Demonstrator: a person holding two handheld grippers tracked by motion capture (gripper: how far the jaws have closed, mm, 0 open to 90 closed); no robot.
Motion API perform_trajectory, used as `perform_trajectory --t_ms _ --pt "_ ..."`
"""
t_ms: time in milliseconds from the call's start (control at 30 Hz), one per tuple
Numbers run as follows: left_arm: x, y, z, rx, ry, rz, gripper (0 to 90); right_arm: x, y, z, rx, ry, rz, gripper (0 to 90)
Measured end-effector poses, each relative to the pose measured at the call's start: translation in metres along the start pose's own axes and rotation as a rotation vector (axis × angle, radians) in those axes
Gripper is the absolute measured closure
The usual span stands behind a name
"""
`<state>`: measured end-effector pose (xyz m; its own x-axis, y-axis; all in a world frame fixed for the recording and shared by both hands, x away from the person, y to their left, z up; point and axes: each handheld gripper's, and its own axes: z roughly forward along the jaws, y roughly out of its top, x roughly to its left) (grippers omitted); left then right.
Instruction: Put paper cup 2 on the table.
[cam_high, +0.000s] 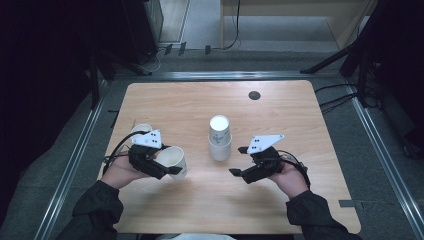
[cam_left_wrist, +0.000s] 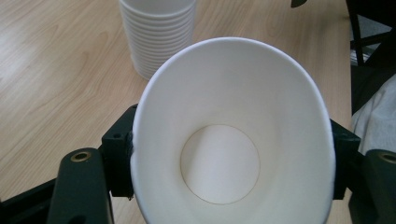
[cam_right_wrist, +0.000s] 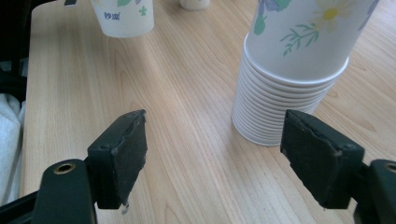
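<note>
My left gripper (cam_high: 172, 167) is shut on a white paper cup (cam_high: 172, 159) at the table's near left, held tilted. In the left gripper view the cup (cam_left_wrist: 233, 140) is squeezed oval between the two jaws, and I look straight into its mouth. A tall stack of nested paper cups (cam_high: 220, 139) with a flower print stands at the table's middle, to the right of the held cup. My right gripper (cam_high: 238, 161) stands open just right of the stack, low over the table. Between its pads (cam_right_wrist: 126, 149) is bare wood, with the stack (cam_right_wrist: 289, 60) ahead on the right.
A single white cup (cam_high: 141, 129) stands behind my left hand near the table's (cam_high: 280, 200) left edge. A dark round grommet (cam_high: 254, 95) sits at the far right of the tabletop. Dark stands and cables lie on the floor beyond the table.
</note>
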<state>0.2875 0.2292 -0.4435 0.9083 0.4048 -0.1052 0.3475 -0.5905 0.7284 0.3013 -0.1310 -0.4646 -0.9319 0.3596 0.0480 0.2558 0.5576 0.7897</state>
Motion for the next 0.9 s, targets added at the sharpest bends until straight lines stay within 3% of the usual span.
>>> perform_trajectory --t_ms 133,667,900 --pt "0.003 -0.008 -0.004 -0.007 -0.007 -0.012 27.0 -0.002 0.000 0.004 0.005 0.004 0.004 22.8" --pt "0.015 -0.043 -0.013 0.071 0.085 -0.046 26.3 -0.005 0.006 0.011 0.019 0.020 -0.005 22.8" --pt "0.029 -0.060 -0.017 0.110 0.107 -0.116 25.4 -0.005 0.007 0.013 0.020 0.025 -0.009 22.8"
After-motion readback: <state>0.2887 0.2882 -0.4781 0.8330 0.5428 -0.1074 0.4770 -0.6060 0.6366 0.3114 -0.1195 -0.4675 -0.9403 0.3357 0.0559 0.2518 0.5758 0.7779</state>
